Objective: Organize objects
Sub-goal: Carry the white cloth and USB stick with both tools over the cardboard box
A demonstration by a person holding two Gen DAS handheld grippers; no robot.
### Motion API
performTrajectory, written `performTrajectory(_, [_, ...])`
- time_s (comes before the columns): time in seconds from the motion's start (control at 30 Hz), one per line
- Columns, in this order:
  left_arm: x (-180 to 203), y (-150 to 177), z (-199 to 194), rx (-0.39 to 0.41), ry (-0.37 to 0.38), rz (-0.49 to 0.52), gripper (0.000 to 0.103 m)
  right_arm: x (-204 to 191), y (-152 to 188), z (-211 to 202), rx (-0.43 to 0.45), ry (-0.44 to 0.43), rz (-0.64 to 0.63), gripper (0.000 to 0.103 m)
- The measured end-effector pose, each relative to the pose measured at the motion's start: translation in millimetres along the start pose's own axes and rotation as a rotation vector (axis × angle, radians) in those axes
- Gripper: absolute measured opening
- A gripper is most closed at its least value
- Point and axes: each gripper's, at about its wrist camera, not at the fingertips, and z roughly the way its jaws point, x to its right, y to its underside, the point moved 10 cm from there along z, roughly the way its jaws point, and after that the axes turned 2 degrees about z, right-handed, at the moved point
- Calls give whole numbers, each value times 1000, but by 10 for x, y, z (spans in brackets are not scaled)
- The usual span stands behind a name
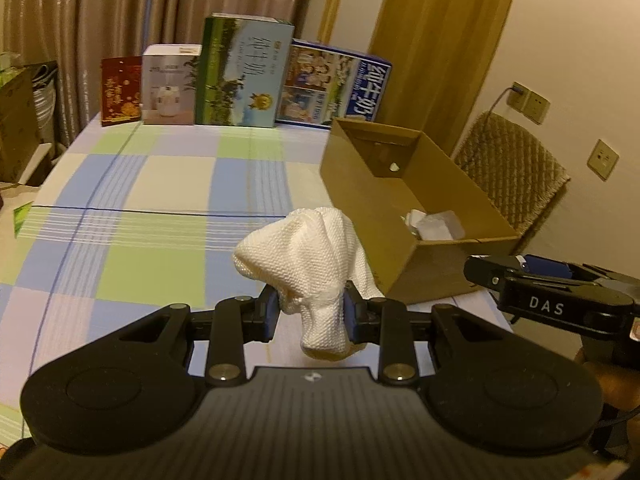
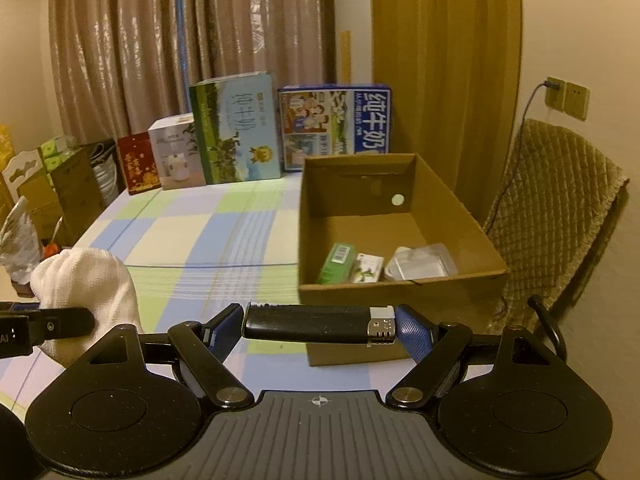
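Cloth (image 1: 316, 268) is white, bunched, pinched at its narrow middle by the left gripper (image 1: 310, 312); jaws pressed in on it from both sides, and it is lifted off the table. Its bulk flares above the pads (image 1: 272, 312), a tail hangs below. It sits just left of the box (image 1: 360, 184), near its near-left corner.

Lighter (image 2: 320, 324) is black with a silver cap on the right end, held crosswise by the right gripper (image 2: 320, 326); jaws pinch it end to end, blue pads (image 2: 414, 332) on each end. It hangs in front of the box's near wall, off the table.

Box is open brown cardboard, on the right side of the table (image 1: 160, 184), which wears a blue/green/cream check cover. Inside, against the near wall: a green carton (image 2: 337, 263), a small white packet (image 2: 367, 268), a clear plastic tray (image 2: 420, 266). A round white hole shows in the far wall.

Along the far table edge, left to right: a red packet (image 1: 120, 90), a white carton (image 1: 170, 84), a tall green-blue carton (image 1: 244, 72), a blue carton (image 1: 334, 86).

Chair (image 2: 552, 208) with a quilted cover stands right of the box. Right gripper body shows at the right edge of the left wrist view, near the box's near corner.
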Motion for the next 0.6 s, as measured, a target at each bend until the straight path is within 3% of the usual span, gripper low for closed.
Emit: performTrajectory(0.6, [593,-93,224,-33,84,93,26,511,-113,-67,14,49,53,79])
